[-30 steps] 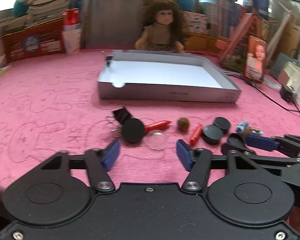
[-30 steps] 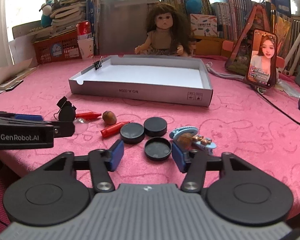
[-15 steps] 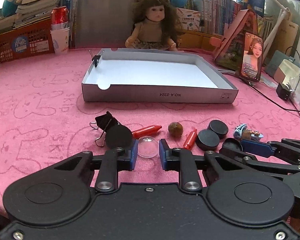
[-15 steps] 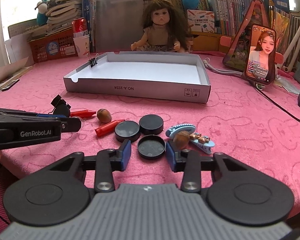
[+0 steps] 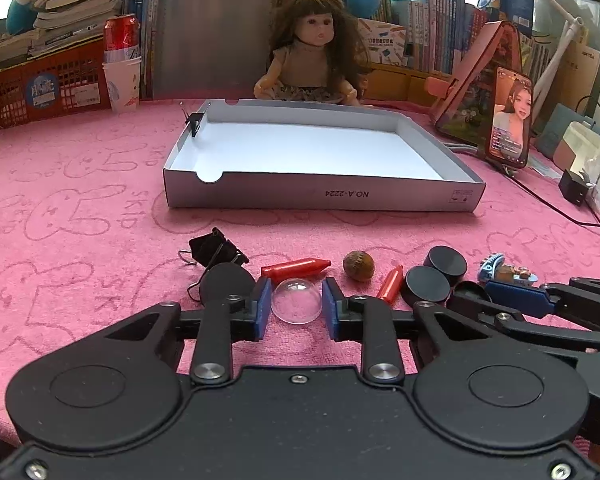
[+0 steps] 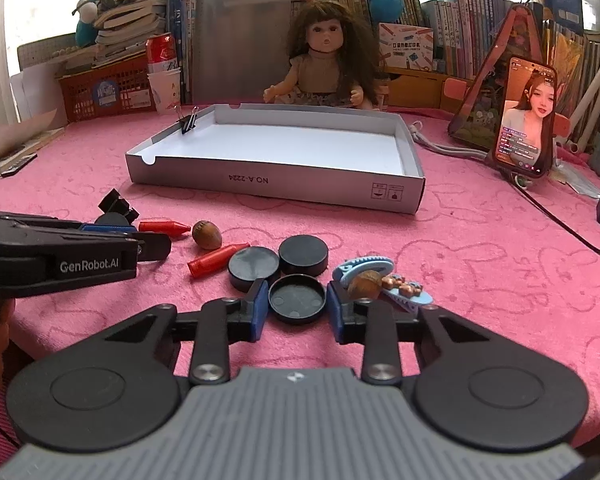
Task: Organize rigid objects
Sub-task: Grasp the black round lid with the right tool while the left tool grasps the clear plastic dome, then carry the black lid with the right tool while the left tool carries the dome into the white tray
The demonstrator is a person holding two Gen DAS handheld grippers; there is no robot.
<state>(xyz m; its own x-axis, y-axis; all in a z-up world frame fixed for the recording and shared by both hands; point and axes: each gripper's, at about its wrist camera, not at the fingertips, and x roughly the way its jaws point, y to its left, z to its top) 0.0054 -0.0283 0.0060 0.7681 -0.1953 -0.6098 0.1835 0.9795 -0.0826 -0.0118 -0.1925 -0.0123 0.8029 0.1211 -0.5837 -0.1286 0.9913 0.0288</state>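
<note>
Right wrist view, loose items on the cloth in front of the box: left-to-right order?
Black binder clip → red crayon → brown nut → second red crayon → open black lid → blue hair clip.

Glossy clear plastic dome [image 5: 296, 301]

A doll [image 5: 314, 56] sits behind; a phone [image 6: 528, 116] stands right.
</note>
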